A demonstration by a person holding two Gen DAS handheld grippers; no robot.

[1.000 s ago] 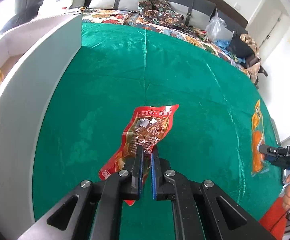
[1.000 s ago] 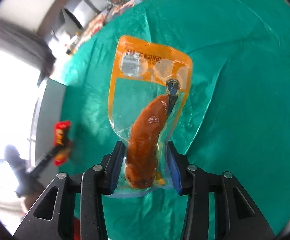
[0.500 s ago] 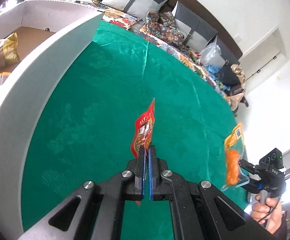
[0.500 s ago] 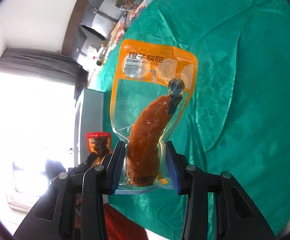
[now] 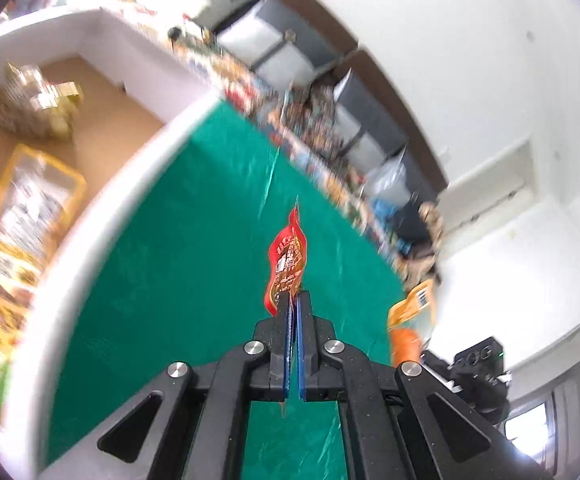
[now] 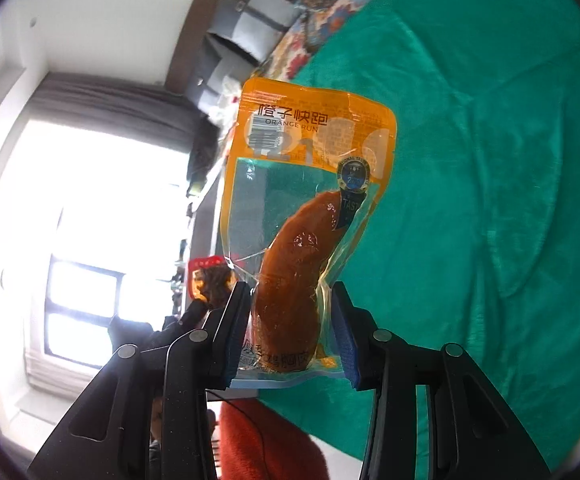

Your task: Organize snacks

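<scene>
My left gripper [image 5: 293,300] is shut on a red snack packet [image 5: 287,261], held edge-on in the air above the green cloth [image 5: 178,264]. My right gripper [image 6: 290,296] is shut on an orange-bordered clear pouch [image 6: 310,184] with an orange sausage-shaped snack inside, also lifted off the cloth. In the left wrist view the orange pouch [image 5: 410,312] and right gripper show at the lower right. In the right wrist view the red packet [image 6: 208,276] shows at the left, behind the pouch.
A white-walled box [image 5: 102,216] with a brown floor stands to the left and holds several snack packets [image 5: 26,200]. A sofa with grey cushions [image 5: 290,52] and a patterned cover runs along the far side of the green cloth [image 6: 490,160].
Both grippers have risen with their packets. The left view has swung up and left, so more of the box's inside shows. The right gripper has tilted toward the window.
</scene>
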